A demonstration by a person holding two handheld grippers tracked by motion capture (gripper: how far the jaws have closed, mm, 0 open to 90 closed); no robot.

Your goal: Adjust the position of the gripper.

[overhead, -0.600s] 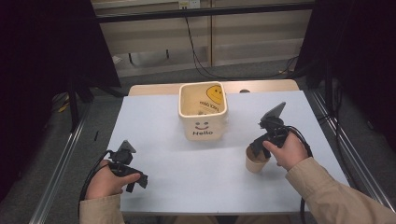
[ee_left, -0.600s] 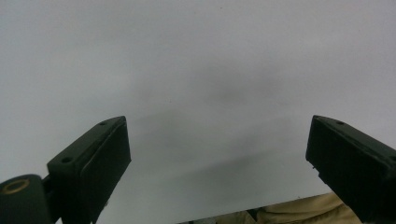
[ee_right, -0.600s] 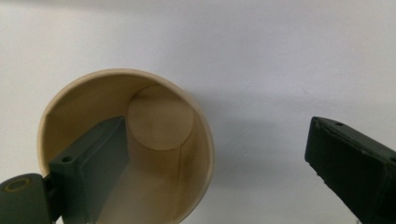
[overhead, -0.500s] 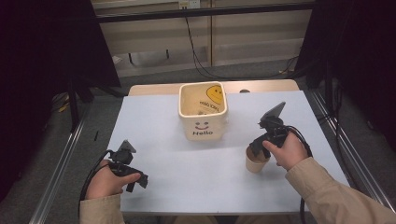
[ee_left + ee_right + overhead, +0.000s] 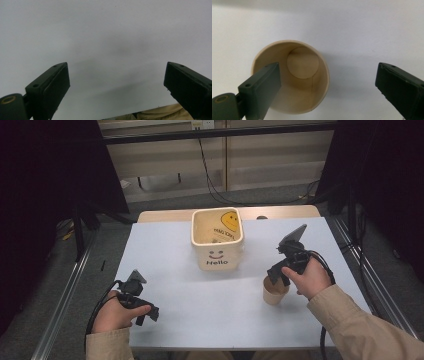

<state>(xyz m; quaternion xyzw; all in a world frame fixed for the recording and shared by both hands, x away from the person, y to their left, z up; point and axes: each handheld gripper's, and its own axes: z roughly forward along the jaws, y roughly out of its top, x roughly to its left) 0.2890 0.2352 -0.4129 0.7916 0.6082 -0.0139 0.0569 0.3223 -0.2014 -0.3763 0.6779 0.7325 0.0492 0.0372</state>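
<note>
One jaw of the spread right claw (image 5: 327, 87) sits inside the paper cup (image 5: 290, 77), lower left of frame; closing off-centre could tip it. Left claw (image 5: 117, 87) spread over bare counter (image 5: 105, 30).

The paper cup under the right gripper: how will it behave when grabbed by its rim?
The paper cup looks empty and thin-walled, so probably very light and easily crushed. Standing upright on the smooth table, it may slide or tip if nudged.
</note>
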